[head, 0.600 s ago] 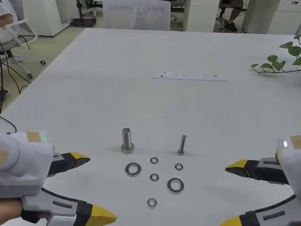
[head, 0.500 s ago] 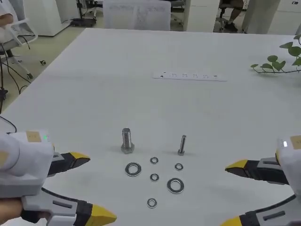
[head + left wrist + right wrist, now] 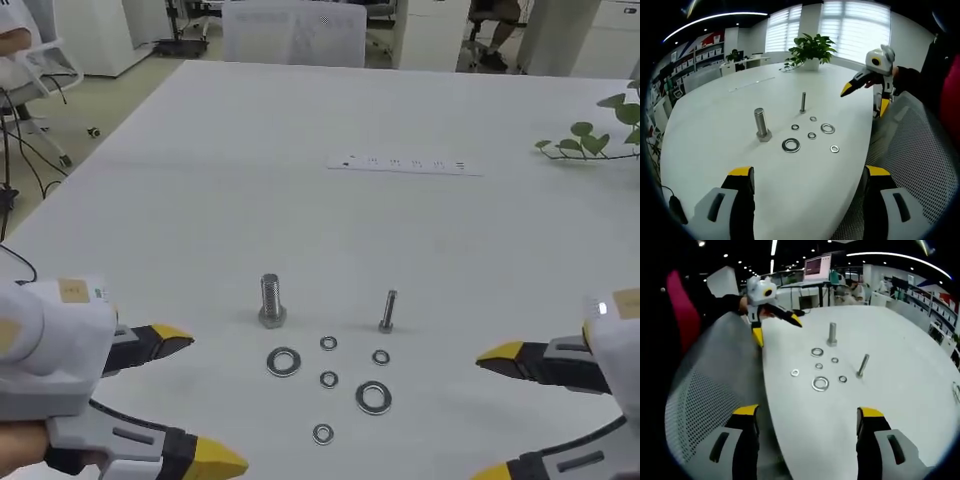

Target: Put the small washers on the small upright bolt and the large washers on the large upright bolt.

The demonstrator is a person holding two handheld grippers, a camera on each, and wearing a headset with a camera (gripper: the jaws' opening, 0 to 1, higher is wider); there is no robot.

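Head view down over the table (image 3: pixel 420 240), gripper views low, seemingly facing each other, sharing the washers (image 3: pixel 329 378)

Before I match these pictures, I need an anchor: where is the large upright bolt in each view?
Head view: the large upright bolt stands left of centre, lower half.
Left gripper view: large upright bolt left of centre, mid-height.
Right gripper view: large upright bolt above centre, slightly right.
Shared landmark: the small upright bolt, standing near it in all three.
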